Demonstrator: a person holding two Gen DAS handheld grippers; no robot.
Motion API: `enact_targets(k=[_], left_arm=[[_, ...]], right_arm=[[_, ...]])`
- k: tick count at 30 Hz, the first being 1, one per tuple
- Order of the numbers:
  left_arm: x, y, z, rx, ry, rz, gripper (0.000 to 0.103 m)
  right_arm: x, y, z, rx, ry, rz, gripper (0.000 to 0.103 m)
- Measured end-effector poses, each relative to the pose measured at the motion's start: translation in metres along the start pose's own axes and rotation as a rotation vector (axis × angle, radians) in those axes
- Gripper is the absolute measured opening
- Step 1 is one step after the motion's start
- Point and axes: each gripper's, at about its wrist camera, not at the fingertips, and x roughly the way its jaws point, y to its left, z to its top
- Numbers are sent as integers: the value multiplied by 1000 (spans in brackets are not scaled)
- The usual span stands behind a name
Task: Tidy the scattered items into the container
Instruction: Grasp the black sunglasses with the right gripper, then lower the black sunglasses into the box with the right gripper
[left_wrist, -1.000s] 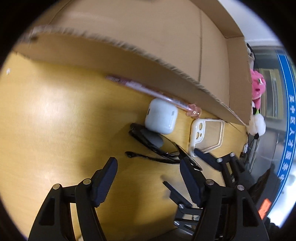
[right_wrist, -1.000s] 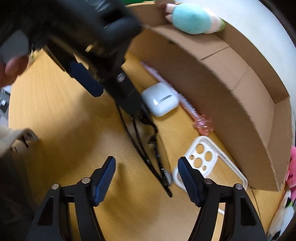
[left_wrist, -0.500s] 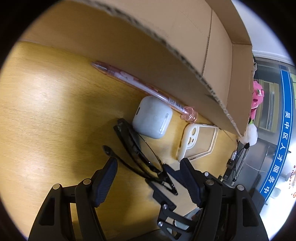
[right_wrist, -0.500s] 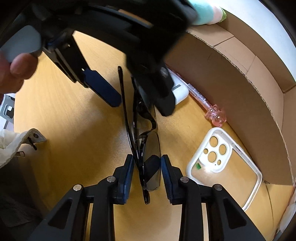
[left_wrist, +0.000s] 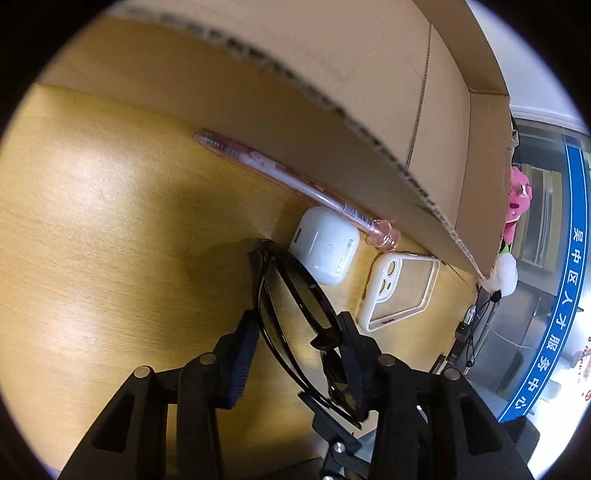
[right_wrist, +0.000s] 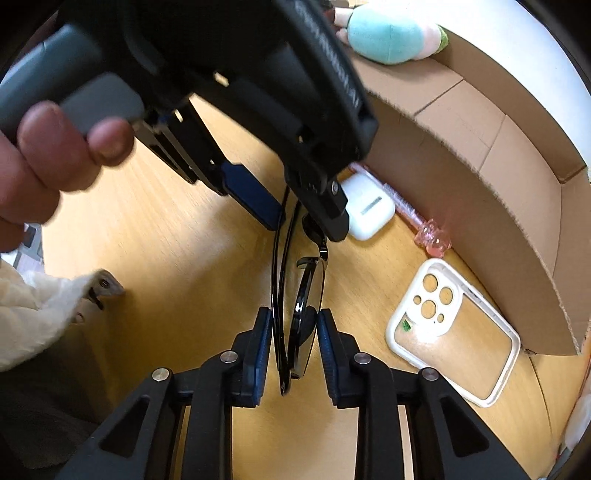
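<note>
- We see the right tongs closest to us. Their 2 jaws are closing, with the black glasses between them. The frame and 1 lens look squeezed by both pads.
- We see the left tongs around the same glasses from the other end. Their jaws are closing too. The right pad touches the frame near the lens, but we cannot tell if the left pad touches it yet.
- In the right wrist view the left tongs come in from the top, and a person's hand holds their handle.
- The glasses are folded and stand on edge over the yellow wooden surface. We cannot tell if they touch it.
- Just past the glasses lies a white earbud case, flat on the surface and close to the far end of the frame.
- Beside it lies a white phone case with a clear back and round camera holes.
- Behind the earbud case lies a pink pen, right along the wall of the cardboard box.
- The box stands open at the back of the surface. All 4 things are outside it.
- A blue-green plush toy sits behind the far edge of the box.
- A pink toy hangs far off past the box corner.
</note>
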Motion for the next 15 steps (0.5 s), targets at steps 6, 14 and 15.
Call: enact_targets(k=[6,14,15], left_arm=[[-15,-7,-2,45,-20,2,37],[-37,-23,-2,47,-61,-42,37],[-41,-26,-2,53,-70,-45,37]], right_arm=[[-11,2,7,28,-19,17,26],[-41,4,9,26,-92,-22,26],[-44,5,10,18,-101,-36,26]])
